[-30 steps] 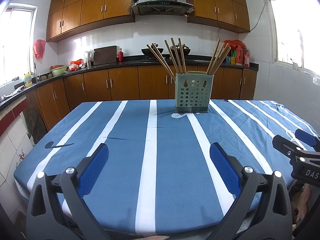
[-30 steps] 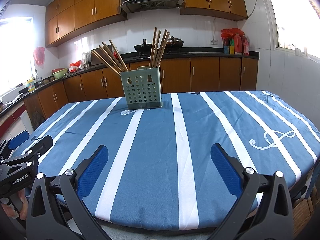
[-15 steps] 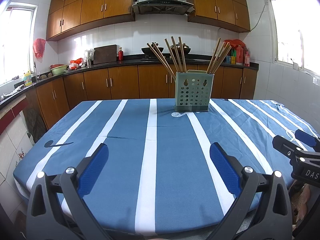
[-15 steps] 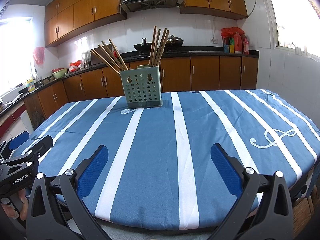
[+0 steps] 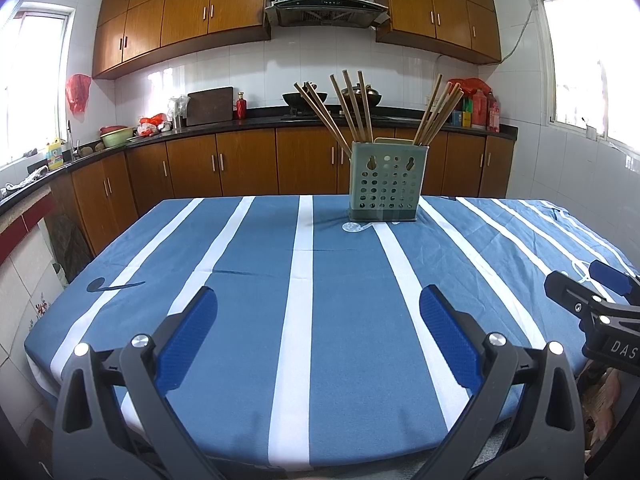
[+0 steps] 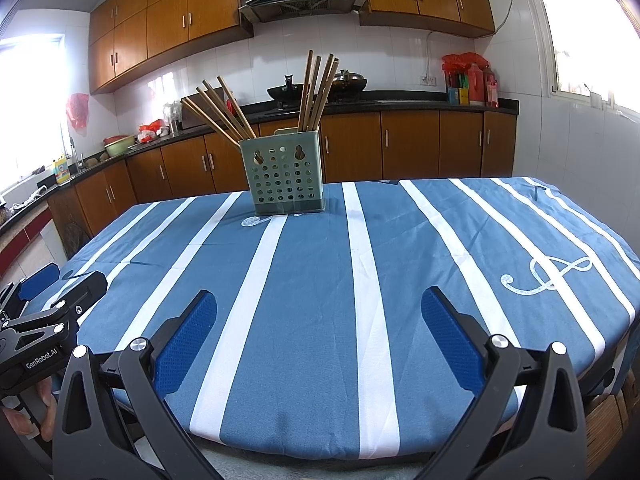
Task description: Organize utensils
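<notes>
A pale green perforated utensil holder (image 5: pixel 384 182) (image 6: pixel 284 174) stands upright near the far edge of the table. Several wooden chopsticks (image 5: pixel 352 106) (image 6: pixel 316 90) lean out of it in separate bunches. My left gripper (image 5: pixel 318 334) hovers open over the near edge of the table, with nothing between its blue pads. My right gripper (image 6: pixel 318 334) is open and empty too, beside it on the right. Each gripper shows at the side of the other's view: the right gripper (image 5: pixel 600 300), the left gripper (image 6: pixel 48 304). Both are far from the holder.
The table (image 5: pixel 240 280) wears a blue cloth with white stripes. Behind it run brown kitchen cabinets (image 5: pixel 192 164) and a dark counter with a wok (image 5: pixel 300 98), bottles (image 5: pixel 484 110) and bowls. A hand (image 6: pixel 24 412) holds the left gripper's handle.
Both views have shifted only slightly; the holder sits a little lower in the left wrist view. Both grippers stay open and empty.
</notes>
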Demonstrator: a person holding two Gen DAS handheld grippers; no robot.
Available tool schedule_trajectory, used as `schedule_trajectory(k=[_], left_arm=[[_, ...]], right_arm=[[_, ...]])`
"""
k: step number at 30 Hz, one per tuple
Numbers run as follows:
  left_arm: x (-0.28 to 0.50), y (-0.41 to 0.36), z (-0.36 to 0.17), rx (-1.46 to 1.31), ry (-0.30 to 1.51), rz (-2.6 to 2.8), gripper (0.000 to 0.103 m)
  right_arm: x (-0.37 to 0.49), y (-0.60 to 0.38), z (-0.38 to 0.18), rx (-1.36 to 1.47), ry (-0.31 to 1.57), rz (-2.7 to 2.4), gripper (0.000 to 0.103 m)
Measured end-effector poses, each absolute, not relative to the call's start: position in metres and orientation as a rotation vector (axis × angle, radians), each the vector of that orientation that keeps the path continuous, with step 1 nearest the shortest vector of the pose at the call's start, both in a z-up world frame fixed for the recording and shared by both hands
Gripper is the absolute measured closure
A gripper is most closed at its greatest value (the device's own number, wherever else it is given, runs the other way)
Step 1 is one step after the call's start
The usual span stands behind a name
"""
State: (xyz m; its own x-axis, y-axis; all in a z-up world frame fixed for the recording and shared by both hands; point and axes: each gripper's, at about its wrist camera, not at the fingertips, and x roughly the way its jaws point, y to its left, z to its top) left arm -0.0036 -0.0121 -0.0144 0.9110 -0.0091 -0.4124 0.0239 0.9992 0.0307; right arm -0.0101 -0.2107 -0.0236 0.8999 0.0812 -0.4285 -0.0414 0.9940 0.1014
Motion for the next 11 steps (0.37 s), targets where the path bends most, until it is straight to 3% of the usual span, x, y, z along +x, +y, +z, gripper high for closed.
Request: schedule_trajectory(k=[11], left_arm=[[-0.0057, -0.0152, -0.0113, 0.031, 0.436, -0.02, 0.004]], right_arm=[[-0.0103, -0.2097, -0.0232, 0.092, 0.448, 0.063, 0.002]])
